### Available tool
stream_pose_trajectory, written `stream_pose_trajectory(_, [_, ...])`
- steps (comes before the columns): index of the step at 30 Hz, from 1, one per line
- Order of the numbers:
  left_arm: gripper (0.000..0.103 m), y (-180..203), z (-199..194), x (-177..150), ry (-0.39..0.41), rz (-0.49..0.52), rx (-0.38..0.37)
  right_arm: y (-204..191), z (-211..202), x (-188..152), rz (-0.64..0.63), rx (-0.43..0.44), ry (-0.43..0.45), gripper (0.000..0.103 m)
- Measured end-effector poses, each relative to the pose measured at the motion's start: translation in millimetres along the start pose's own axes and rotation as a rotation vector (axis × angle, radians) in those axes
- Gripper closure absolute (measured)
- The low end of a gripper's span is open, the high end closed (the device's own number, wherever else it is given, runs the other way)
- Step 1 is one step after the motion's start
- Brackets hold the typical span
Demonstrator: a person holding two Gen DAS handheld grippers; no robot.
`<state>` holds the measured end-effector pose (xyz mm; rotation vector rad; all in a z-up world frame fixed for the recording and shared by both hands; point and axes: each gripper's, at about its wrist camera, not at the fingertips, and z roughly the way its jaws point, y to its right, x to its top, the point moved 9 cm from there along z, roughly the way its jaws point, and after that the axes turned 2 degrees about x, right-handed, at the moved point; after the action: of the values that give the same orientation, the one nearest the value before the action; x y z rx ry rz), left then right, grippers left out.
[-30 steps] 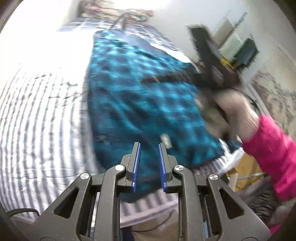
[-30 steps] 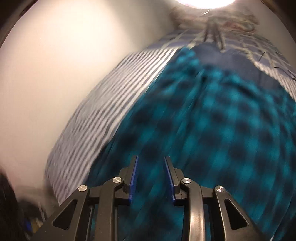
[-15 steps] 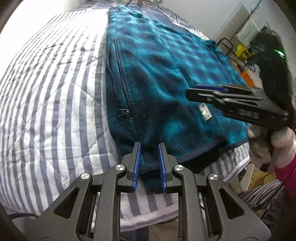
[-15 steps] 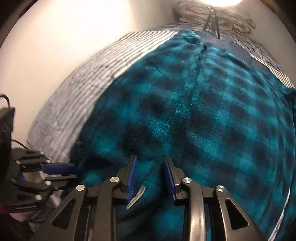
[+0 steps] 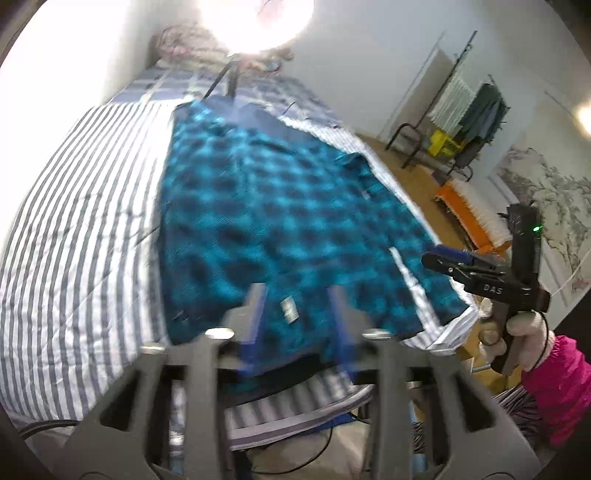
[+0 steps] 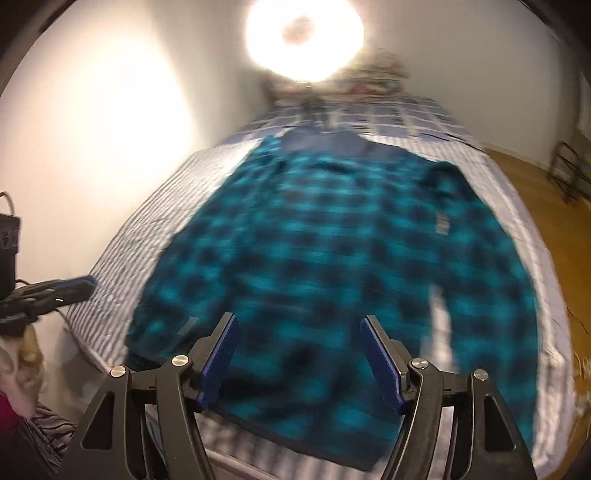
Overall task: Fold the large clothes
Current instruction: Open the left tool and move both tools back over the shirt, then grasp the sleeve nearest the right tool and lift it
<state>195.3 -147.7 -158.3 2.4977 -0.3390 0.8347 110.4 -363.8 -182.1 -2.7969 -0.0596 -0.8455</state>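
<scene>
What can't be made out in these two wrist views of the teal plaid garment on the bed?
- Teal plaid fleece garment, right wrist view: motion blur hides seams, zipper and fold lines.
- Small label, left wrist view: too small and blurred to read.
- Left claw, left wrist view: fingers smeared by motion.
- Garment's near hem, right wrist view: partly covered by the right claw.
- Bed head, both views: washed out by the lamp.

Teal and black on stripes
The checked fleece garment was teal-and-black; the bedcover striped grey-and-white; a sleeve pink.
</scene>
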Motion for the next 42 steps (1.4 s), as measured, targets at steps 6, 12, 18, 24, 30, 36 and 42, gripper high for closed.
stream_pose_trajectory(6, [0.053,28,11,12,-0.004,0.027,-0.025,93,-37,-12,0.138,-0.082,0.025,0.033])
stream_pose_trajectory(12, [0.053,47,27,5,-0.040,0.042,-0.026,188,-56,-38,0.352,-0.089,0.044,0.039])
stream_pose_trajectory(18, [0.053,64,51,-4,-0.087,0.063,-0.038,252,-45,-64,0.512,-0.087,0.012,0.046])
stream_pose_trajectory(24, [0.053,77,67,-7,-0.111,0.081,-0.041,265,-21,-69,0.546,-0.053,-0.035,0.051])
stream_pose_trajectory(30, [0.053,79,73,-11,-0.122,0.095,-0.038,278,3,-77,0.537,-0.089,-0.097,0.051])
stream_pose_trajectory(36, [0.053,76,75,-13,-0.132,0.086,-0.032,271,5,-79,0.552,0.001,-0.103,0.083])
stream_pose_trajectory(42, [0.053,81,72,-14,-0.125,0.108,-0.036,260,-3,-71,0.503,-0.009,-0.076,0.099])
